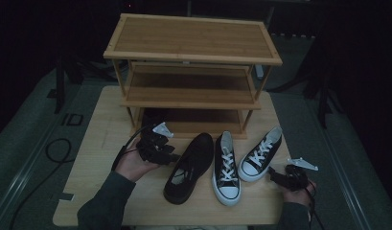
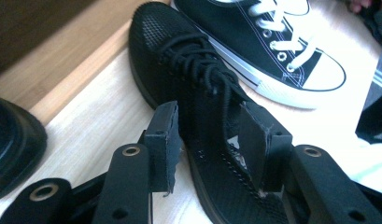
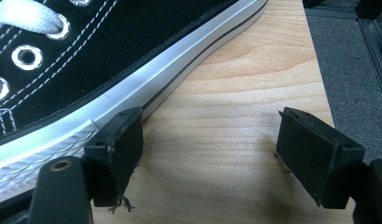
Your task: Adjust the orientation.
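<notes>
A black lace-up shoe (image 1: 189,167) lies on the wooden table (image 1: 98,158), toe toward the rack. My left gripper (image 1: 177,157) reaches its left side near the heel. In the left gripper view the shoe's rear part (image 2: 212,121) lies between the spread pads (image 2: 165,140) of my left gripper (image 2: 212,144), which stands open with no visible squeeze. Two black-and-white sneakers (image 1: 226,167) (image 1: 260,154) lie to the right. My right gripper (image 1: 272,175) rests open at the right sneaker's toe. Its left pad (image 3: 116,154) lies close beside the white sole (image 3: 146,79), and bare table shows between its jaws (image 3: 212,158).
A three-tier bamboo shoe rack (image 1: 191,57) stands at the back of the table. Another black shoe (image 2: 11,140) sits at the rack's bottom shelf (image 2: 62,70). The table's right edge (image 3: 319,56) drops to grey floor. Cables (image 1: 59,148) lie on the floor at left.
</notes>
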`<state>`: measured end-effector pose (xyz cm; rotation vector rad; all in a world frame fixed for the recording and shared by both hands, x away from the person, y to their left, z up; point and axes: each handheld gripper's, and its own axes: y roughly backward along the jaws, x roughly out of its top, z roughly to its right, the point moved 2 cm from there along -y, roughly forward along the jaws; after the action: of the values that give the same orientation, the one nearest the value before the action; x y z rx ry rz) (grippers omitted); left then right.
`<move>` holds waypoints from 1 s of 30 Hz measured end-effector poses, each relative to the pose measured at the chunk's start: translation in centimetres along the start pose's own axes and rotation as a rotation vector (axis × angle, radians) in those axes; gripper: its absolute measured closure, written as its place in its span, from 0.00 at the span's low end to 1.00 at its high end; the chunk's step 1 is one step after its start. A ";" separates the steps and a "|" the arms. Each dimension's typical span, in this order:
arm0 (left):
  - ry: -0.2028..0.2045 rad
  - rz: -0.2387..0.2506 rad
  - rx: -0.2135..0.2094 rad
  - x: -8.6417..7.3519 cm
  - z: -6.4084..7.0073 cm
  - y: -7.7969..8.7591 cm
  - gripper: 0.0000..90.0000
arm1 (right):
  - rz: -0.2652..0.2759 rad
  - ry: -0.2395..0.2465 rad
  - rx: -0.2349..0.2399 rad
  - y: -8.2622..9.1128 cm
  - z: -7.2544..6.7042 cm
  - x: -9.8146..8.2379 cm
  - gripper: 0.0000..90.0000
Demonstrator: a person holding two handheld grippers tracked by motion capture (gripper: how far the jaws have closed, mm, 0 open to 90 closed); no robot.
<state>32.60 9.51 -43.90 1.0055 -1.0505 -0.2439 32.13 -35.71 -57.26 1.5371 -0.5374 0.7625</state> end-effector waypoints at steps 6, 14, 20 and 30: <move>-0.032 -0.071 0.012 0.1 1.1 -1.6 0.65 | -0.001 -0.001 0.000 0.0 0.0 0.0 0.25; -0.041 -0.156 0.021 -0.4 1.3 -3.5 0.62 | 0.000 0.000 0.000 0.0 0.0 0.0 0.25; -0.056 -0.217 0.020 -0.7 1.3 -4.3 0.62 | 0.000 0.000 0.000 0.0 0.0 0.0 0.25; -0.044 -0.234 0.085 0.0 1.2 -5.7 0.66 | 0.000 0.000 0.000 0.0 0.0 0.0 0.25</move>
<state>33.20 5.70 -48.25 1.2057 -0.9885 -0.4171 32.13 -35.71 -57.26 1.5373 -0.5372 0.7626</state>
